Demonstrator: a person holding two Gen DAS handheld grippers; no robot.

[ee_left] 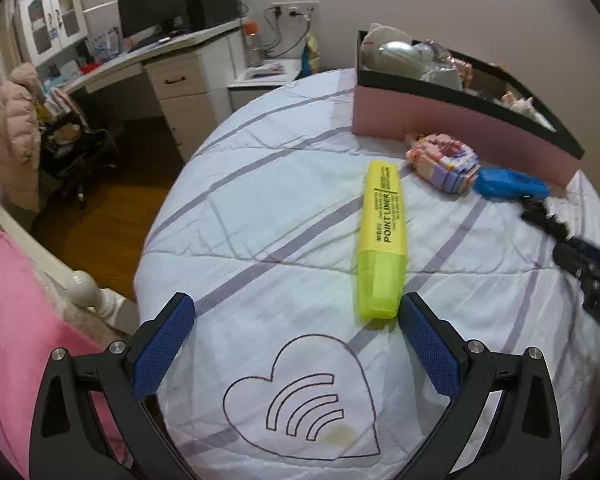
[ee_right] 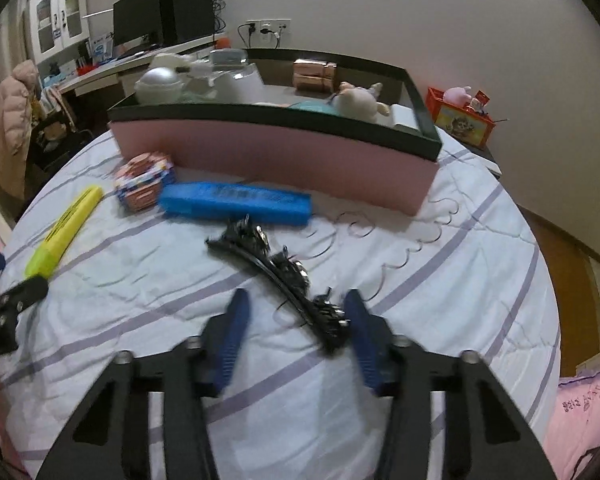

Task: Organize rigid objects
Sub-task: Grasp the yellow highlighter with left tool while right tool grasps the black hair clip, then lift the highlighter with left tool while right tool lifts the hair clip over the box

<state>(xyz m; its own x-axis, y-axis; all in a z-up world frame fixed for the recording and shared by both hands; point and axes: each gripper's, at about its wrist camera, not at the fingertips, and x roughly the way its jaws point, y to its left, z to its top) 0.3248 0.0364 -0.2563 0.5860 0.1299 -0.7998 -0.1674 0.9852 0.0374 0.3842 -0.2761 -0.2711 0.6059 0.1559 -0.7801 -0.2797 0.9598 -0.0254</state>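
A: Talk me through the bed (ee_right: 440,264), biggest thing first.

B: On the white quilt, the pink box with the black rim (ee_right: 284,160) sits at twelve o'clock from my right claw (ee_right: 296,314), already carrying plush toys and small pots. In front of it lies the blue case (ee_right: 236,202), the yellow highlighter (ee_right: 62,232) out at ten o'clock, the little pink block toy (ee_right: 144,180) at eleven, and nearest me the black hair clip (ee_right: 276,276).

A: Which step are you on?

B: The pick-up, I'd say. My right claw is narrowed but not closed; the near end of the clip lies between its blue pads, close against the right one, and I can't call it gripped yet. My left claw (ee_left: 296,314) is spread wide and empty, the highlighter's cap end just inside its right finger at one o'clock.

A: And next?

B: Probably squeeze square across the clip's spine, then lift it toward the box. The left needs to shift right to straddle the highlighter.

A: The clip itself?

B: Long, curved, glossy black, with beaded clusters. Thin and slippery, I'd guess.
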